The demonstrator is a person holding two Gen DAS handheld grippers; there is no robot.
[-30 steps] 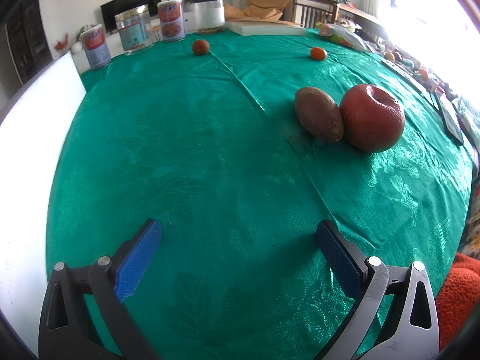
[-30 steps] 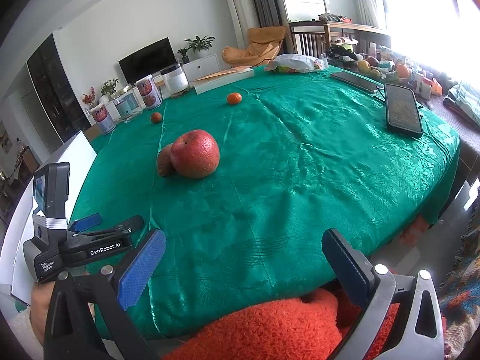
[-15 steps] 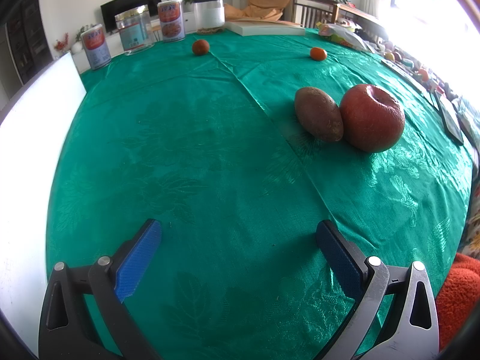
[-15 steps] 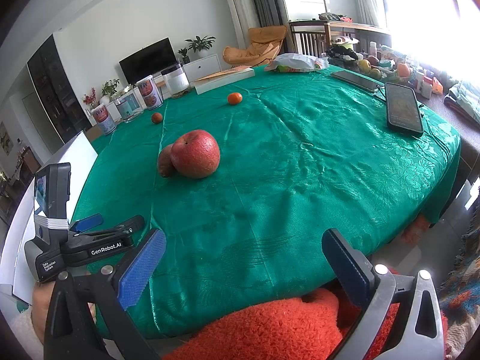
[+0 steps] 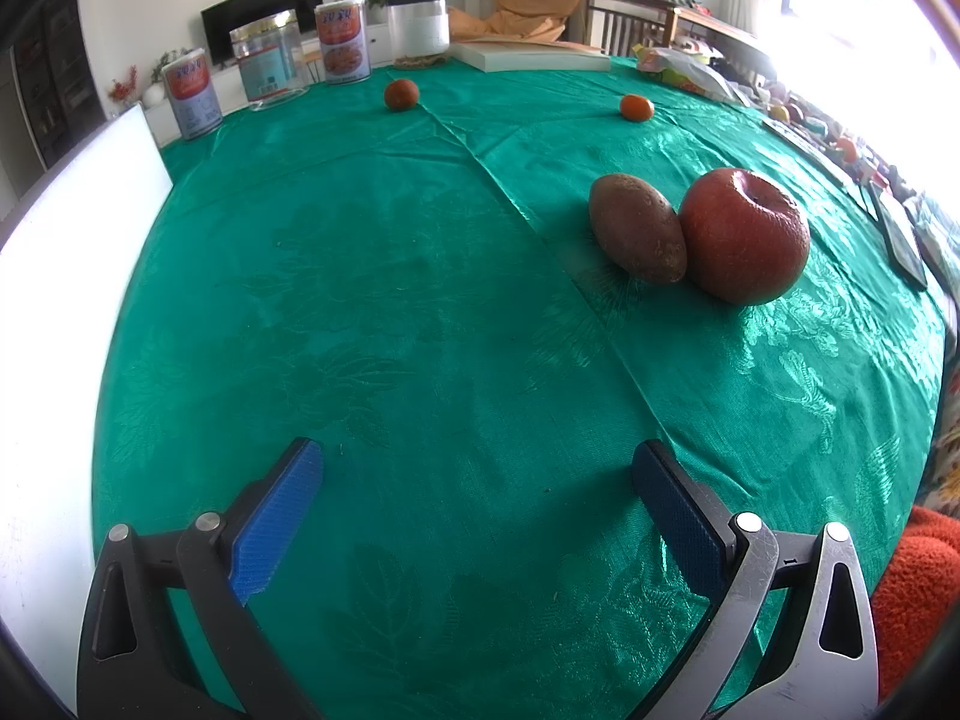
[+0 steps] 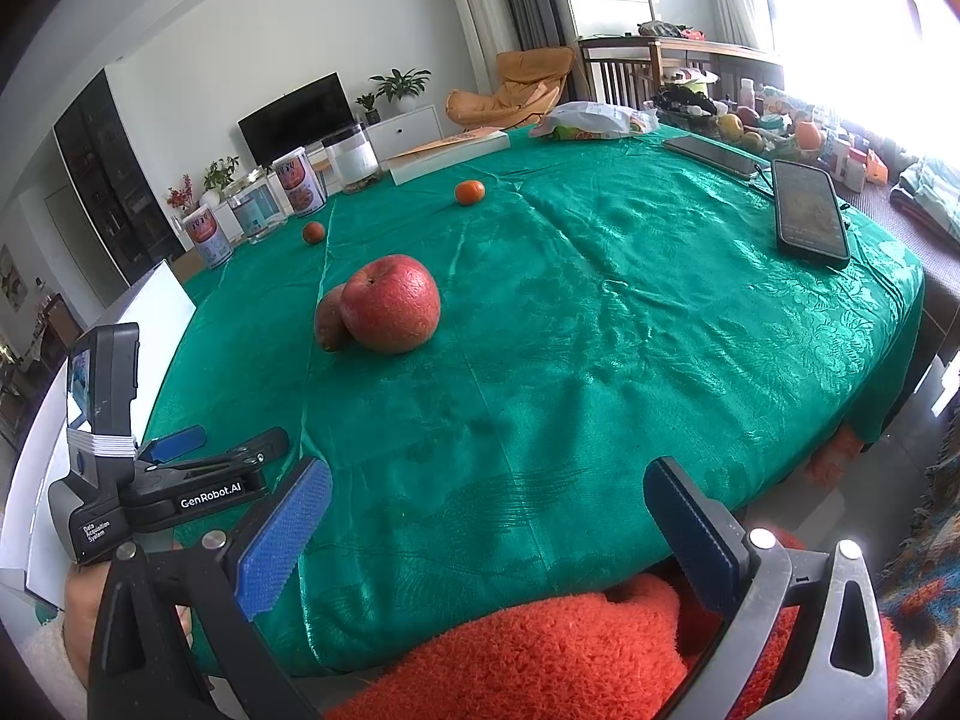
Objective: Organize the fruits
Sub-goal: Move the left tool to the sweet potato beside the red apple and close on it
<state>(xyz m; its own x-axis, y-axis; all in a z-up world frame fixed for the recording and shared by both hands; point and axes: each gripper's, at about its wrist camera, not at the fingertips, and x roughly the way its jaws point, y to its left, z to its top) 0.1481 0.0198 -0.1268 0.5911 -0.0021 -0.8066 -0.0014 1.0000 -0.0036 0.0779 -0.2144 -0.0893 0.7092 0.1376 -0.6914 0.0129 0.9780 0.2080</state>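
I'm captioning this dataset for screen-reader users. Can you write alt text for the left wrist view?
A large red apple and a brown oval fruit lie touching on a green tablecloth, ahead and right of the open, empty left gripper. Two small oranges sit farther back, apart, before a row of tins and jars.

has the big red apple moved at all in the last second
No. The apple sits against the brown fruit, just right of the crease in the green tablecloth, exactly as it did before.
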